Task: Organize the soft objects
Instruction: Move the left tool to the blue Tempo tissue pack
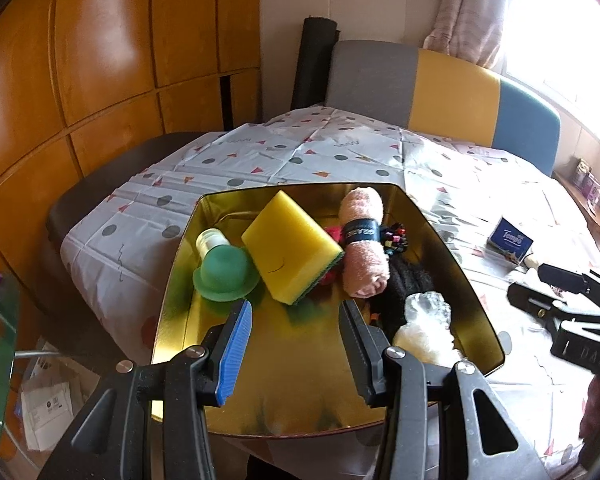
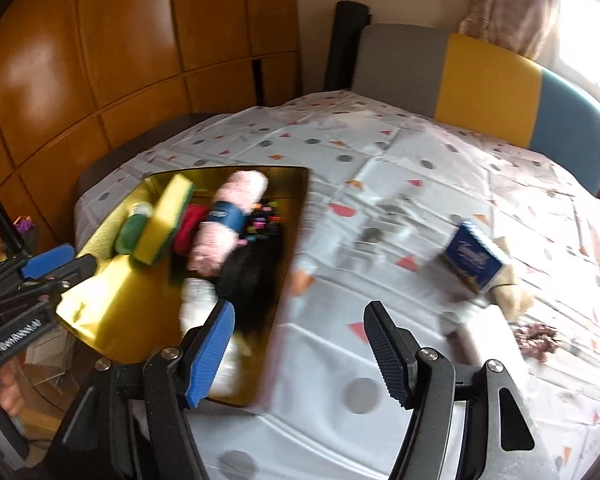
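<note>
A gold tin tray (image 1: 260, 412) on the table holds a yellow sponge (image 1: 290, 246), a rolled pink towel (image 1: 362, 256) with a dark band, a green cap on a small bottle (image 1: 224, 276), a black fuzzy item (image 1: 404, 284), a clear plastic bag (image 1: 424, 320) and colourful beads (image 1: 394, 238). My left gripper (image 1: 296, 320) is open and empty above the tray's near part. My right gripper (image 2: 300, 328) is open and empty over the tray's right edge (image 2: 284, 280). The right wrist view is blurred. A blue tissue pack (image 2: 474, 258) lies on the cloth to the right.
A patterned white cloth (image 1: 300, 152) covers the table. A grey, yellow and blue chair back (image 1: 452, 88) stands behind it. A beige soft item (image 2: 512, 284) and a brownish scrunchie (image 2: 536, 338) lie by the tissue pack. Wooden cabinets (image 1: 100, 60) fill the left.
</note>
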`<move>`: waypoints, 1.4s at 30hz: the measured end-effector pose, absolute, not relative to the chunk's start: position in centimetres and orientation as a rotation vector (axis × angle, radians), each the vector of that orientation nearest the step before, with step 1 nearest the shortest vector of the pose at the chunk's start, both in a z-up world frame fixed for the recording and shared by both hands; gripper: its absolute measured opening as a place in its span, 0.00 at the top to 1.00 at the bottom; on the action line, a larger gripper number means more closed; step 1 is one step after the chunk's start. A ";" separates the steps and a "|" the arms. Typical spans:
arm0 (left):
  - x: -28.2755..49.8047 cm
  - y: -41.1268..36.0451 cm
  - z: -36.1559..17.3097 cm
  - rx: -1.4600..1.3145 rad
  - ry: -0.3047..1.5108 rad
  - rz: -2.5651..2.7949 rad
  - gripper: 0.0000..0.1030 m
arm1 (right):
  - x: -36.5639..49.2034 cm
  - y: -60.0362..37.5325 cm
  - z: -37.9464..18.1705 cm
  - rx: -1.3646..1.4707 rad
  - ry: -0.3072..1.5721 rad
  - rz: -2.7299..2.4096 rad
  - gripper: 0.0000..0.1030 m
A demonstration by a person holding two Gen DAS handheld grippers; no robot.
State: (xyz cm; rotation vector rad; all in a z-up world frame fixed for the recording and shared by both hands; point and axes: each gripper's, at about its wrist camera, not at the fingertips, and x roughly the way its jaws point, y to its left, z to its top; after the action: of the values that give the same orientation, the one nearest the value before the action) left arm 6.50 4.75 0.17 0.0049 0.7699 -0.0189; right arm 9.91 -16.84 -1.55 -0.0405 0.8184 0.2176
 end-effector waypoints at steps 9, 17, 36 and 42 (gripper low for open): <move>7.2 1.7 2.2 0.051 0.733 -0.093 0.56 | 9.7 -26.3 -2.0 -0.047 0.842 0.026 0.32; 8.6 -4.1 3.8 0.090 0.735 -0.245 0.55 | 7.8 -38.1 -4.3 0.146 0.837 -0.255 0.32; 19.4 -20.9 0.3 -0.088 1.050 -0.447 0.54 | 6.7 -43.9 -4.6 0.428 0.829 -0.373 0.25; 23.3 -23.8 -1.7 -0.166 1.122 -0.401 0.54 | 6.8 -44.4 -4.7 0.450 0.840 -0.372 0.24</move>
State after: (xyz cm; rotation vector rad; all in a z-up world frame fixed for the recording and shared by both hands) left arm 23.26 -23.77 -1.69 -0.1655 1.1215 -0.4010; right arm 6.83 -44.41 -4.68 0.4503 0.8401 -0.3717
